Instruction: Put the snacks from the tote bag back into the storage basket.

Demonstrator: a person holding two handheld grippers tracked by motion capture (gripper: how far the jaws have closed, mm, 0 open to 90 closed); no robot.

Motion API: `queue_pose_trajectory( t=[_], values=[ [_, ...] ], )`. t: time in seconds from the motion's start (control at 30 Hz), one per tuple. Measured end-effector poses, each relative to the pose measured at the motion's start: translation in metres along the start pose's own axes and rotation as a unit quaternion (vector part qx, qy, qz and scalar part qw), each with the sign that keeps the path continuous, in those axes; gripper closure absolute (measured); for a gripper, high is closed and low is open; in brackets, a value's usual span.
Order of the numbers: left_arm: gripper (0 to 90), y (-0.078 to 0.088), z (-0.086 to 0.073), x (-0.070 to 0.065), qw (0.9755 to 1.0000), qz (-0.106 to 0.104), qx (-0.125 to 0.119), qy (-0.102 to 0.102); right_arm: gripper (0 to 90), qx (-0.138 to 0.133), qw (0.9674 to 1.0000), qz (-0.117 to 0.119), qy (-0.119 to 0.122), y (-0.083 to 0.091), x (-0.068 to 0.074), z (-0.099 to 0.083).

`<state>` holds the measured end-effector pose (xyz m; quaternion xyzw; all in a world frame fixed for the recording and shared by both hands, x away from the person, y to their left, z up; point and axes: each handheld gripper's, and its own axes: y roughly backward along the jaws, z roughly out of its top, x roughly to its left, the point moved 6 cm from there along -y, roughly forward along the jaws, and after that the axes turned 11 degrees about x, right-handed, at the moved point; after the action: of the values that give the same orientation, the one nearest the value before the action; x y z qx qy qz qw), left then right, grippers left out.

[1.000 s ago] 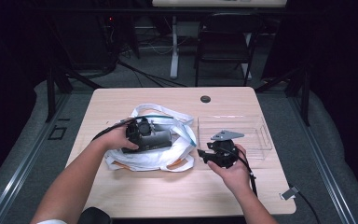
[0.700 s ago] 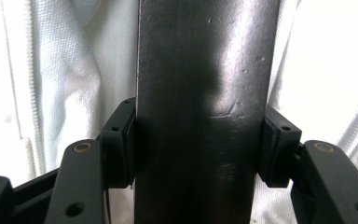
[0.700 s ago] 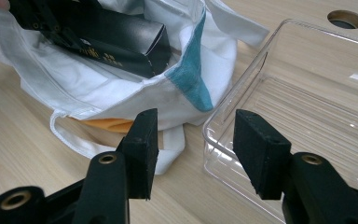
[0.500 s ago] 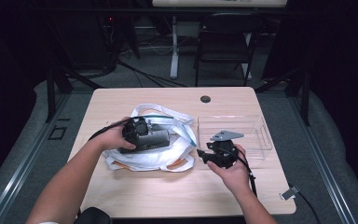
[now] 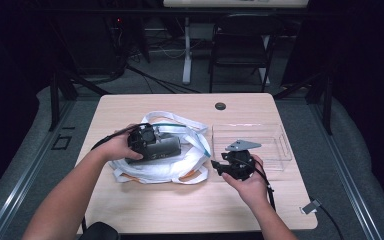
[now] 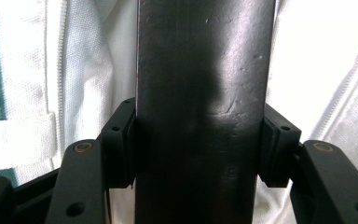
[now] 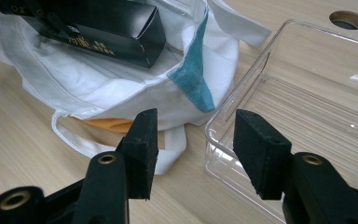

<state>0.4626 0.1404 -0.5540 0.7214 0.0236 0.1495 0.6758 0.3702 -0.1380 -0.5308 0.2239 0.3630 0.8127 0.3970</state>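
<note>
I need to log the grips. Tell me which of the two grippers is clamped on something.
The left gripper: its pads press both sides of the black box over the white bag. The right gripper stands open, holding nothing.

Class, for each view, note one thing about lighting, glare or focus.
High view: lit table, dark room behind. Left gripper view: black box close up, soft, with sheen. Right gripper view: glare on the clear tray; white bag sharp.

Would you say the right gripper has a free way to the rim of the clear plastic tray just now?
Probably yes. The right gripper is open and holds nothing, and the clear plastic tray lies just ahead of it, its near corner between the fingers; the white bag lies to one side.
</note>
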Motion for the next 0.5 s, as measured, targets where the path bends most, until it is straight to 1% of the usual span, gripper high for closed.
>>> queue_pose_trajectory(
  t=[0.1,0.13,0.2,0.27,0.3,0.33,0.37,0.4,0.43,0.47,0.5],
  values=[
    [42.5,0.002,-0.002,0.0,1.0,-0.002,0.004,0.0,50.0,0.001,1.0,-0.001,-0.001,0.0,0.0,0.0],
    [42.5,0.003,-0.003,0.0,1.0,0.002,0.004,0.006,49.9,0.001,1.0,-0.001,-0.001,0.0,0.0,0.0],
    [42.5,0.004,-0.006,0.001,1.0,-0.001,0.006,0.005,49.9,0.001,1.0,0.0,0.0,0.0,0.0,0.0],
    [42.5,0.004,-0.008,0.001,1.0,0.0,0.006,0.007,49.9,0.001,1.0,0.0,0.0,0.0,0.0,0.0],
    [42.6,0.004,-0.008,0.0,0.9999,0.002,0.004,0.012,49.9,0.001,1.0,0.0,0.0,0.0,0.0,0.0],
    [42.6,0.005,-0.009,0.001,0.9999,0.004,0.003,0.012,49.9,0.001,1.0,0.001,0.0,0.0,0.0,0.0],
    [42.6,0.006,-0.01,0.001,0.9999,0.002,0.003,0.012,49.9,0.001,1.0,0.0,0.0,0.0,0.0,0.0],
    [42.6,0.007,-0.011,0.001,0.9999,0.006,0.0,0.015,49.9,0.001,1.0,0.0,0.0,0.0,0.0,0.0],
    [42.6,0.007,-0.011,0.001,0.9999,0.006,0.0,0.015,49.9,0.001,1.0,-0.001,-0.001,0.0,0.0,0.0],
    [42.6,0.008,-0.011,0.001,0.9999,0.002,-0.002,0.015,49.9,0.001,1.0,-0.001,-0.001,0.0,0.0,0.0],
    [42.6,0.01,-0.013,0.002,0.9999,0.002,-0.001,0.012,49.9,0.0,1.0,-0.001,-0.001,-0.001,0.0,0.0]
  ],
)
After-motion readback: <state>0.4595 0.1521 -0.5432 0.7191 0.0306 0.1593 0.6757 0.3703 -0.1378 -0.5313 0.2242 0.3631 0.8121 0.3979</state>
